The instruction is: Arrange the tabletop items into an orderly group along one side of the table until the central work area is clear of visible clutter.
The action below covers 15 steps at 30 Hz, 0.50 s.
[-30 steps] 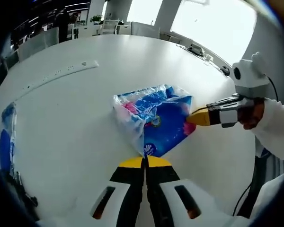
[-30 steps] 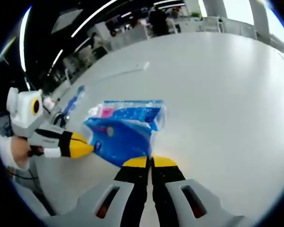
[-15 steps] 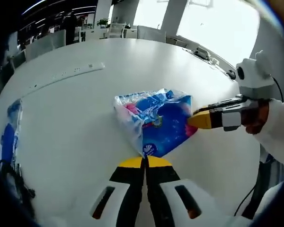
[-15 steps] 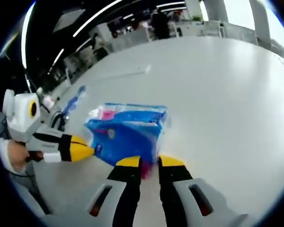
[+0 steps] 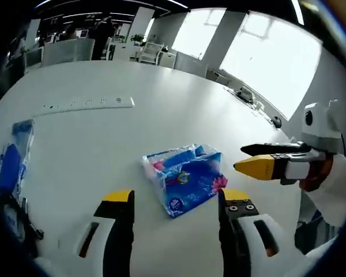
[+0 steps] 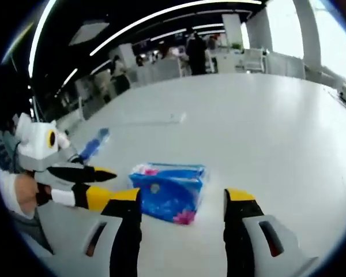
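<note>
Blue tissue pack lies flat on the white table, resting free of both tools. In the left gripper view, the left gripper has its jaws spread wide, one on either side of the pack's near corner and touching nothing. The right gripper comes in just beside the pack's far side, its yellow-tipped jaws parted and clear of the wrapper, held by a hand in a white sleeve. In the right gripper view, the right gripper likewise stands open around the near edge of the pack, with the left gripper close by the pack. Beyond the pack, a long white power strip lies on the table, and a second blue packet sits well apart near the table's edge.
</note>
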Motion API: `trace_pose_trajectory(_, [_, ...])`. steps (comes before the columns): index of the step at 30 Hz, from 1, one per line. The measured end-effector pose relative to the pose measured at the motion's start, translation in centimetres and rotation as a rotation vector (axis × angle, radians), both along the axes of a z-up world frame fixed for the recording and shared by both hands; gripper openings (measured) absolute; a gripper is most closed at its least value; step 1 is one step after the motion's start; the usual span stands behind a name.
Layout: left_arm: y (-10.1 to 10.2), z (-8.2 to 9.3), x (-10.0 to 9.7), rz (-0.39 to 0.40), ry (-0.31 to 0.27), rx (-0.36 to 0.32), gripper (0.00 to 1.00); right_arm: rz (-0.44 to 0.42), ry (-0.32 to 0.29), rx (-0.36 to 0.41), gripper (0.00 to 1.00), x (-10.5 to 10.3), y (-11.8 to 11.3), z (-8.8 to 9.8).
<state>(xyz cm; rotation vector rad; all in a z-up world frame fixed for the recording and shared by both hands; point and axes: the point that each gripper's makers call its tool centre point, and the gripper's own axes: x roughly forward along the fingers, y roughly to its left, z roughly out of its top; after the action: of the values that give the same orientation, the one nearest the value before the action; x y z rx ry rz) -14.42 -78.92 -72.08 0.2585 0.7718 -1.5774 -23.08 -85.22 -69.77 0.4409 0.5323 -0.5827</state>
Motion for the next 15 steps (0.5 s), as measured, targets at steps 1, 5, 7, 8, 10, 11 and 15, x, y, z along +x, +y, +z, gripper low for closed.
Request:
trace_pose_trajectory(1, [0.5, 0.1, -0.5, -0.021, -0.019, -0.014, 0.65, -0.011, -0.008, 0.004, 0.56, -0.3, 0.3, 0.2])
trace_pose_trajectory(5, [2.5, 0.0, -1.7, -0.046, -0.020, -0.006, 0.81, -0.027, -0.015, 0.017, 0.57, -1.8, 2.5, 0.6])
trace_pose_trajectory(7, [3.9, -0.2, -2.4, -0.074, -0.011, 0.016, 0.88, -0.036, -0.020, 0.020, 0.58, -2.3, 3.3, 0.8])
trace_pose_trajectory(8, [4.4, -0.1, -2.4, -0.083, -0.005, 0.014, 0.88, -0.040, -0.024, 0.021, 0.58, -2.7, 3.8, 0.9])
trace_pose_trajectory(10, [5.1, 0.1, -2.3, -0.080, -0.005, 0.010, 0.89, -0.044, -0.023, 0.023, 0.58, -3.1, 4.4, 1.0])
trace_pose_trajectory(11, [5.5, 0.2, -2.1, -0.068, -0.004, 0.009, 0.89, -0.048, -0.020, 0.026, 0.58, -3.3, 4.6, 1.0])
trace_pose_trajectory(15, [6.2, 1.0, -1.3, -0.026, 0.021, -0.011, 0.88, -0.054, -0.025, 0.024, 0.58, -3.7, 5.2, 1.5])
